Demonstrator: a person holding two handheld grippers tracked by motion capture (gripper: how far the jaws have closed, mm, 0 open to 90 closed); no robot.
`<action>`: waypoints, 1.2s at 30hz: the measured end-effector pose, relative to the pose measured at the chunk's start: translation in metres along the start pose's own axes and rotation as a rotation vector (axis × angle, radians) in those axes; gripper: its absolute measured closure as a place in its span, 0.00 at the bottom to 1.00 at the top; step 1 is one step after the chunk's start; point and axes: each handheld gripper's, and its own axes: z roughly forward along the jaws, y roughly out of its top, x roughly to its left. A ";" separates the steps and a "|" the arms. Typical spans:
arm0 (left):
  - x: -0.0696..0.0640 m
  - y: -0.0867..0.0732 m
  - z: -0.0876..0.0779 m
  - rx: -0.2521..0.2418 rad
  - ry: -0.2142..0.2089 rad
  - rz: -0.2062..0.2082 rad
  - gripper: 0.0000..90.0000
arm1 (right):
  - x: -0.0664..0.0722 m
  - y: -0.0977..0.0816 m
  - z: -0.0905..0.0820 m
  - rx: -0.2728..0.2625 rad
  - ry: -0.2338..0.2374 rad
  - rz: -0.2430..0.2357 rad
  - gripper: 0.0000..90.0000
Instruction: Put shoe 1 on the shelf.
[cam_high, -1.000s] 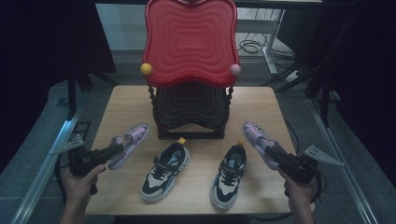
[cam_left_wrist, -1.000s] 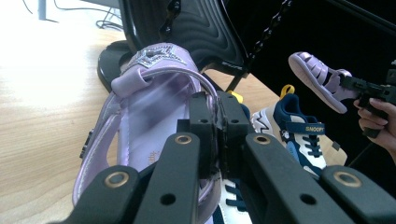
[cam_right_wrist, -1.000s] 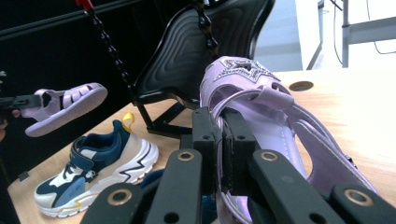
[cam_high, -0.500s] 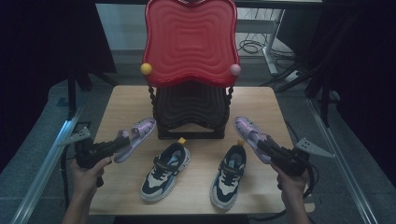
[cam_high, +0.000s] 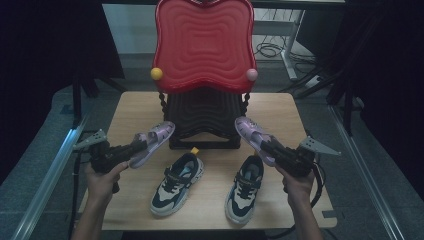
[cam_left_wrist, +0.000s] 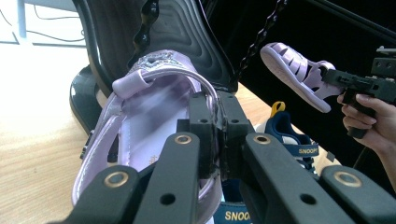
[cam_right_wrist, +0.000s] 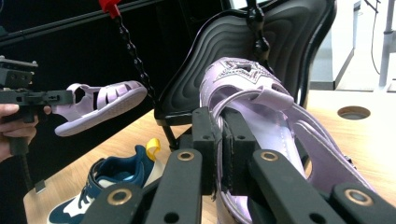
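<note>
High view: I am looking down on a wooden table (cam_high: 295, 120) with a small shoe rack (cam_high: 202, 65) at its far side, its red wavy top shelf above a black lower shelf (cam_high: 202, 112). I hold a gripper in each hand. My left gripper (cam_high: 131, 149) is clenched on the rim of a lilac sandal (cam_high: 152, 143), lifted off the table with its toe aimed at the left end of the black shelf. My right gripper (cam_high: 267, 146) grasps the matching sandal (cam_high: 254, 137) the same way, toe pointing at the shelf's right end. Two navy and white sneakers (cam_high: 177, 182) lie side by side on the table in front of the rack, between my hands.

I judge the step in hand to be carrying the sandal pair to the rack. Both are airborne and close to the shelf, neither yet resting on it. The next move calls for bringing each toe level and sliding it in under the red top, clear of the beaded black posts, before letting go.

My forearms enter from the bottom edge, hands wrapped around the pistol-style handles, both grippers angled inward and slightly upward toward the rack.

In the left gripper view, the jaws pinch the sandal's side wall, the black shelf just beyond it. The right gripper view mirrors this.
</note>
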 end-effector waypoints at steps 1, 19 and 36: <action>0.000 0.000 0.000 0.000 0.000 0.000 0.96 | 0.000 0.000 0.000 0.000 0.000 0.000 0.95; -0.013 0.006 0.017 -0.006 -0.032 0.031 0.96 | 0.011 0.000 0.029 0.012 0.031 -0.008 0.95; -0.021 0.019 0.044 0.013 -0.049 0.058 0.96 | 0.015 0.006 0.047 0.010 0.027 0.002 0.95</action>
